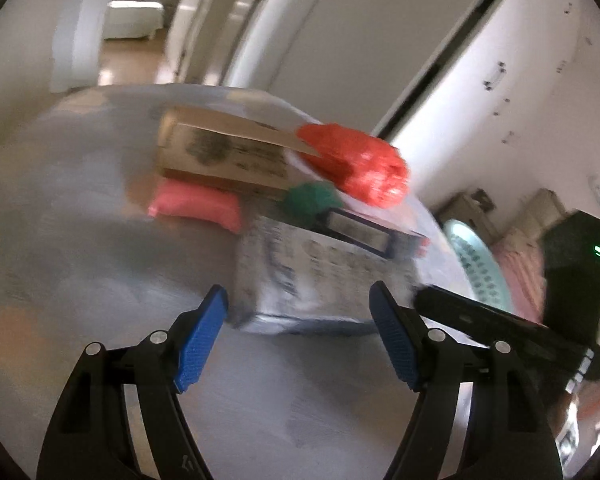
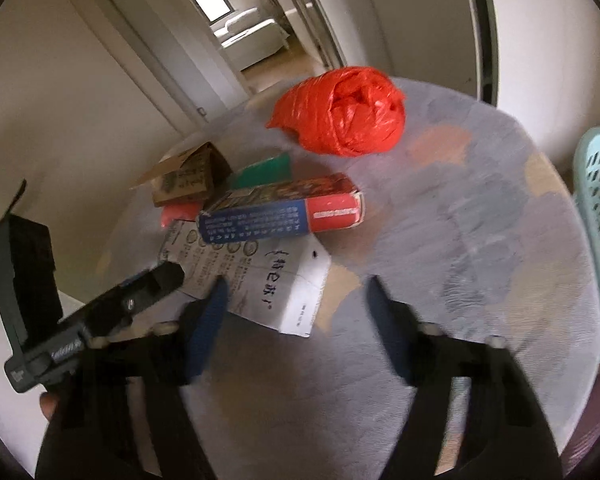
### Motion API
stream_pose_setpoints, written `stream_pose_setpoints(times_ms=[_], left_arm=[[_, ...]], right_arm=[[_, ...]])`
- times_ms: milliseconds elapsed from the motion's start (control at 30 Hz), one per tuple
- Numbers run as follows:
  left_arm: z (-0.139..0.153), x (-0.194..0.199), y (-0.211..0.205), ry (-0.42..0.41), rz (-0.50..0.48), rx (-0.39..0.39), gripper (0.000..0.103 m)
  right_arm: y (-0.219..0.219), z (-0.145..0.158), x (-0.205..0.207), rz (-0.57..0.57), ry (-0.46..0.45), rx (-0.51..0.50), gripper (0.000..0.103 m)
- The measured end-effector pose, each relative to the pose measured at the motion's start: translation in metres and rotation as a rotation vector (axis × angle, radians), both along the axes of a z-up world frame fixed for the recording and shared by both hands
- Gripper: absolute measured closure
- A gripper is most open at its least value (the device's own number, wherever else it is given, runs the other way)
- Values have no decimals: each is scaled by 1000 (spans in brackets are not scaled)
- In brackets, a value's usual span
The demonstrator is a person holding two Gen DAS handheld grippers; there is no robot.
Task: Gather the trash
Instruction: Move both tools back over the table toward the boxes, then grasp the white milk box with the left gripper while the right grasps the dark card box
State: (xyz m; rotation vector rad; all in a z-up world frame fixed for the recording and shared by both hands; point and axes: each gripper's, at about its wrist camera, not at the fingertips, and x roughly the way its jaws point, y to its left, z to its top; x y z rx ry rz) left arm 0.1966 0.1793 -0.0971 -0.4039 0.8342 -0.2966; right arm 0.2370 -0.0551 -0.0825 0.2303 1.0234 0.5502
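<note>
Both claws up over the round table (image 2: 480, 240), grey patchy cloth on it. Trash heap sits mid-table. Red-and-blue carton (image 2: 284, 210) lies flat, long axis running L-R across the right cam, red end cap facing right, blue printed side toward the lens. It's resting on a flat white box (image 2: 260, 276) w/ black writing, whose near corner points down toward the cam. Behind those: a brown cardboard box (image 2: 186, 178), flap open, tilted, w/ a green piece (image 2: 266, 174) beside it and a pink bit (image 2: 176, 212) poking out under. Crumpled red plastic bag (image 2: 340, 112), balled up and glossy, lies apart from the boxes on the far side.

Right gripper (image 2: 296, 300): blue pads spread wide, nothing between, left finger tip over the white box's near edge, carton just ahead-left. Blurry, so contact — can't tell.

Left gripper (image 1: 300, 312): also spread wide, empty, white box (image 1: 324, 276) right ahead between the fingertips, near but not gripped. Brown box (image 1: 224, 152) and red bag (image 1: 360, 164) farther back. Teal perforated basket (image 2: 598, 220) at the table's right edge.
</note>
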Motion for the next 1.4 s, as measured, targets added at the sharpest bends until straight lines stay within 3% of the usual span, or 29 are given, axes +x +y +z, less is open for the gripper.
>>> stream_pose_setpoints(times_ms=[100,300,433,533,633,733,833,933,1000,1067,1100,1133,1200,1333,1400], left_arm=[[6,-11,-11,-17,-45,9,32],[6,-46,-40,-23,-136,81,31],[4,-87,-58,-27,-306,84,31],[15,-104,-61,-73,-316,169,30],[25,-100,-62,-103,-282,216,22],[27,-81,-81,-127,-261,334,21],[19,-57,-98,-126,-314,393,14],[3,-38,-115,-60,-370,512,14],[-1,-35,-122,-61,-399,549,14],[-6,-33,-123,-25,-396,556,19],[-7,-34,-122,-16,-389,552,34],[-8,-34,-121,-8,-386,534,41],[-7,-39,-113,-3,-365,490,47],[-3,-61,-86,3,-293,408,48],[0,-74,-62,-5,-245,332,48]], right_arm=[[2,-2,-1,18,5,6,68],[-13,3,-18,10,-27,-5,68],[-31,10,-28,13,-45,7,67],[-45,17,-33,-31,-69,1,67],[-54,23,-36,-50,-72,18,67],[-58,28,-38,-61,-86,10,67],[-56,32,-38,-69,-101,-17,65],[-57,33,-37,-75,-106,-31,60],[-56,34,-37,-72,-114,-53,58],[-53,33,-35,-61,-115,-75,58],[-52,32,-34,-61,-114,-78,58],[-49,30,-33,-59,-110,-78,58],[-44,29,-30,-55,-103,-71,58],[-35,26,-25,-62,-93,-49,58],[-29,23,-21,-63,-82,-50,56]])
